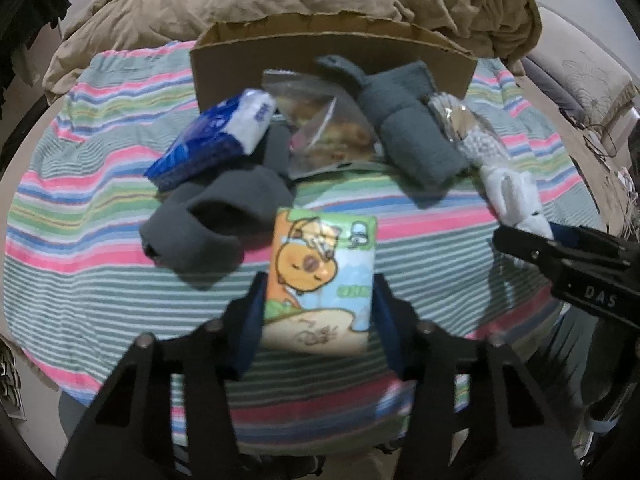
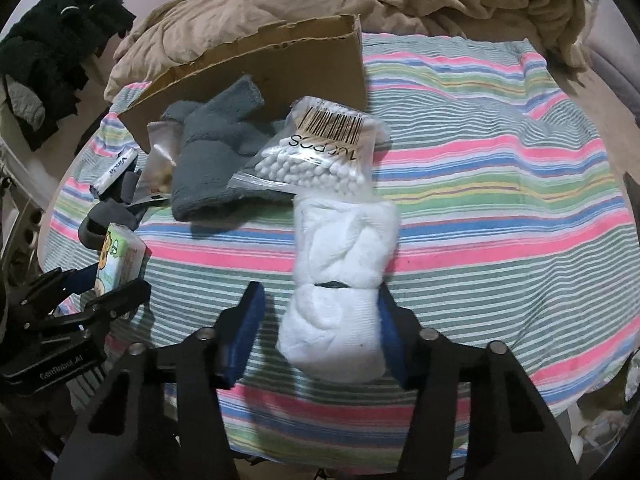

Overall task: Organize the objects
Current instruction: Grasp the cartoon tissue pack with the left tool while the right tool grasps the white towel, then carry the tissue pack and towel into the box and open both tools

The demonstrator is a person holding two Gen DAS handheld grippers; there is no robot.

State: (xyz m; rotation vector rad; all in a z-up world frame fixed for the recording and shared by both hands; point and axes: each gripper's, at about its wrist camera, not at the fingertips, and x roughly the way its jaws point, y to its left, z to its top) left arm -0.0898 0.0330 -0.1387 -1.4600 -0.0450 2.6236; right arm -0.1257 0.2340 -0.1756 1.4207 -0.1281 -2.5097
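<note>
Soft white sock roll (image 2: 340,300) betw right hand-held gripper (image 2: 320,332) pads, light, squashy, grip mid | left hand-held gripper (image 1: 320,312) clamps tissue pack (image 1: 320,276), light, slick wrap

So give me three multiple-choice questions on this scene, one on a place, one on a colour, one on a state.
1. Where does the cotton swab bag lie?
A. inside the box
B. partly on the grey socks
C. on the floor

2. What colour is the sock bundle between the right tongs?
A. white
B. black
C. red

3. What are the left tongs doing?
A. hanging empty
B. gripping the cartoon tissue pack
C. holding the box

B: its corner overlaps the socks.
A: plainly white.
B: both pads meet its sides.
</note>
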